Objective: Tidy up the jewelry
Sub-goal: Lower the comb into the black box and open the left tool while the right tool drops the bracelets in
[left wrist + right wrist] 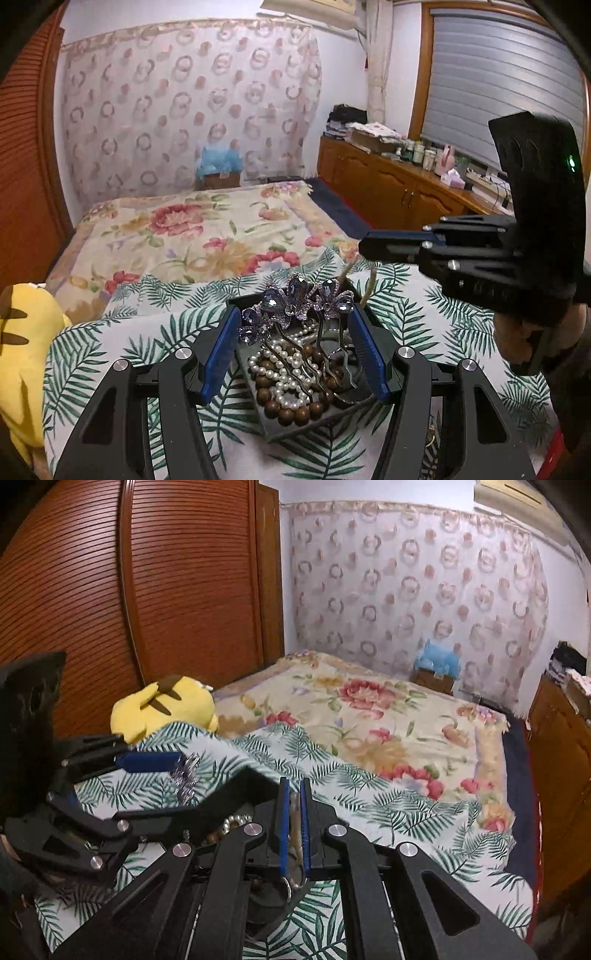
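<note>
Left gripper, jaws half spread, brackets a dark tray heaped with pearl and wooden beads and jewelled hairpins, likely steadying it; right gripper pinches a tan cord above the palm-print cloth on the bed.

A bed with a floral spread fills the middle of a white-walled room, a leaf-print cloth laid over its near end. A sheer ring-patterned curtain hangs behind it. A slatted wooden wardrobe stands on one side, a low wooden cabinet (its top cluttered) under a shuttered window on the other. A yellow plush toy lies by the wardrobe.
</note>
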The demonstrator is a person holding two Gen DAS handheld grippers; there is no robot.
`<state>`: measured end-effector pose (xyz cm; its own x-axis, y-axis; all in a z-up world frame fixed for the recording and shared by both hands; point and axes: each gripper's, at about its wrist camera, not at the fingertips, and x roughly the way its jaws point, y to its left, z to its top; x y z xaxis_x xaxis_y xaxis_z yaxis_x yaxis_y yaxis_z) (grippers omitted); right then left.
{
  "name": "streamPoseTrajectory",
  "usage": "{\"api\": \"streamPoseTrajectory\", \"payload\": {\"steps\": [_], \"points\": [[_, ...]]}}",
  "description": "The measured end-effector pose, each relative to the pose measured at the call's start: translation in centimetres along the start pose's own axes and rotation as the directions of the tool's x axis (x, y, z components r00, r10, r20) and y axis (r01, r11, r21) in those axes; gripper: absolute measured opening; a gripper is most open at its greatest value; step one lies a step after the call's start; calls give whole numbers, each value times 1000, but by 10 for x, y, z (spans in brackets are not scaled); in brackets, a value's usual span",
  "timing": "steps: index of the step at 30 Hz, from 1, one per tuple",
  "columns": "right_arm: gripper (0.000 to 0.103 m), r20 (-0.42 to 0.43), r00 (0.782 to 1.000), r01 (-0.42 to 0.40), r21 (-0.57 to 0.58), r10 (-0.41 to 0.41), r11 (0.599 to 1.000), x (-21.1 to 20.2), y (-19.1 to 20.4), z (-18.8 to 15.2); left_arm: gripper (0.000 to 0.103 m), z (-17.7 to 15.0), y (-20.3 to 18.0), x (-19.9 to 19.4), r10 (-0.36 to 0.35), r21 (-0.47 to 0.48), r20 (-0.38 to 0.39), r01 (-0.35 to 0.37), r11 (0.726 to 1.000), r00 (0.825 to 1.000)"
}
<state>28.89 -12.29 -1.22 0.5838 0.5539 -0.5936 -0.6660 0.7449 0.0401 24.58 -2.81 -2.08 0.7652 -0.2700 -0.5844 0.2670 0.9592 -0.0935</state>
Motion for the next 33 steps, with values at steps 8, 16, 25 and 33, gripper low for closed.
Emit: {"api": "streamPoseTrajectory", "payload": {"steps": [8, 16, 25, 33], "points": [[12, 1, 1000, -8, 16, 8, 1000, 3, -5, -8, 58, -1, -2, 19, 1, 12, -38, 0, 1000, 999], [12, 5, 1000, 25, 47, -26, 999, -7, -17, -20, 58, -2, -4, 29, 1, 25, -69, 1, 1000, 998], [12, -1, 999, 40, 51, -40, 998, -19, -18, -32, 67, 3, -7, 22, -5, 20, -50, 6, 1000, 999], [12, 1, 999, 49, 61, -49, 997, -41, -4, -48, 68, -8, -2, -10, 9, 5, -27, -9, 1000, 1000]]}}
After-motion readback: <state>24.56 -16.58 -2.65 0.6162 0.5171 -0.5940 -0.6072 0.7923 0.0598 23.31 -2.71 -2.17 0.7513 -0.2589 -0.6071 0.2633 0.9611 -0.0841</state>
